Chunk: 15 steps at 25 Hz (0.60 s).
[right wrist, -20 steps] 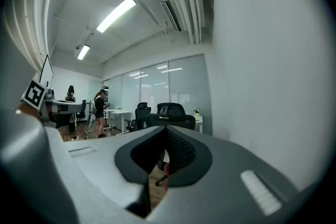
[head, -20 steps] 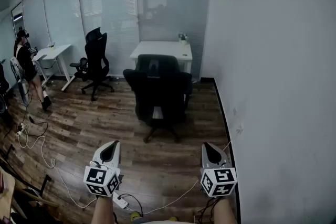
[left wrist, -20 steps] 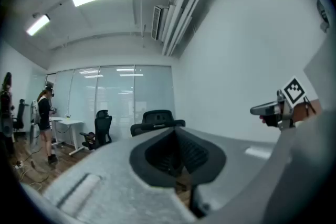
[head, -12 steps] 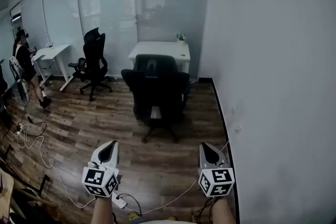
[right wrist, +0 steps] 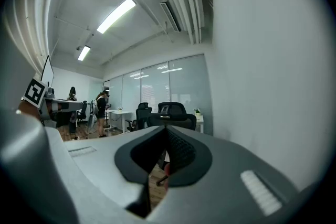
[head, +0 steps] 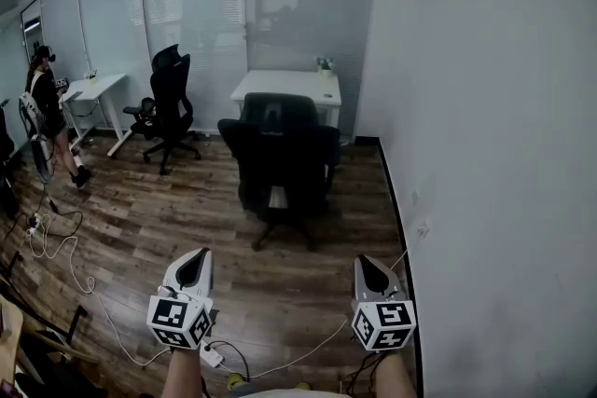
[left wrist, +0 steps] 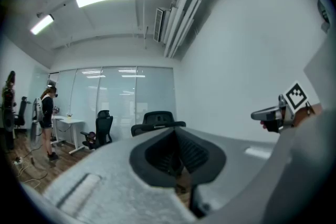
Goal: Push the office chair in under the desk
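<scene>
Black office chair (head: 280,158) faces white desk (head: 289,87); second chair (head: 170,107) near second desk (head: 93,90).

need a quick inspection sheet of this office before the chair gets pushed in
surface: wood plank floor
job's things: black office chair, back to the camera, in front of the white desk, not yet tucked under
clutter: small plant on that desk; second black chair by a second desk at left
grippers: left gripper and right gripper both shut, empty, well short of the chair
cables: white cable looping on the floor at left; power strip near the bottom edge
surroundings: glass partition behind, white wall at right, person far left
</scene>
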Motion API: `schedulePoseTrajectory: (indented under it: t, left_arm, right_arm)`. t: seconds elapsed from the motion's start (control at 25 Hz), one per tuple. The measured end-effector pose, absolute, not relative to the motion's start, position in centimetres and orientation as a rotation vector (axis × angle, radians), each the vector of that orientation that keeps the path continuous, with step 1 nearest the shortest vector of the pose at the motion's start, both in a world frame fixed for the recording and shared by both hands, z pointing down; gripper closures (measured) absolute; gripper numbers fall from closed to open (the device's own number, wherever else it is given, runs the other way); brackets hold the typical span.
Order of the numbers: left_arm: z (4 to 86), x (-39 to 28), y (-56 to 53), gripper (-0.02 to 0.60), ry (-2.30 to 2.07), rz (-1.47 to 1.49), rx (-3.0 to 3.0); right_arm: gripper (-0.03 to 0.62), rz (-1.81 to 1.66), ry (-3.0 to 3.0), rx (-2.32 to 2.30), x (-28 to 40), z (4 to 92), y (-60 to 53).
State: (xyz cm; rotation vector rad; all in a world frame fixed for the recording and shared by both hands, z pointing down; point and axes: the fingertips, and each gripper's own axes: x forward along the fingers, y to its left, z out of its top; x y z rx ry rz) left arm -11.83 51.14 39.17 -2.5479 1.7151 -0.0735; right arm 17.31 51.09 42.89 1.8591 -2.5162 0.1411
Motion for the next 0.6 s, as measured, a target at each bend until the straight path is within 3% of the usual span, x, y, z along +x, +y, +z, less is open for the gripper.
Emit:
schedulePoseTrajectory:
  t: [0.4,0.48,0.6]
  left_arm:
    - [39.8,-12.22,50.4,0.58,1.734,-0.09,-2.533]
    - [39.71,-12.23,50.31,0.5,1.726,-0.087,-2.541]
    - [39.94,-12.26,50.12,0.476,1.72,-0.101,-2.553]
  right_arm:
    - [0.578,0.133,-2.512,1.847,16.89,43.45,50.44]
    - [0.548,0.142,-2.514,1.841,16.79,43.45,50.25]
    - [0.497,0.151,-2.518,1.828,16.58,43.73,50.06]
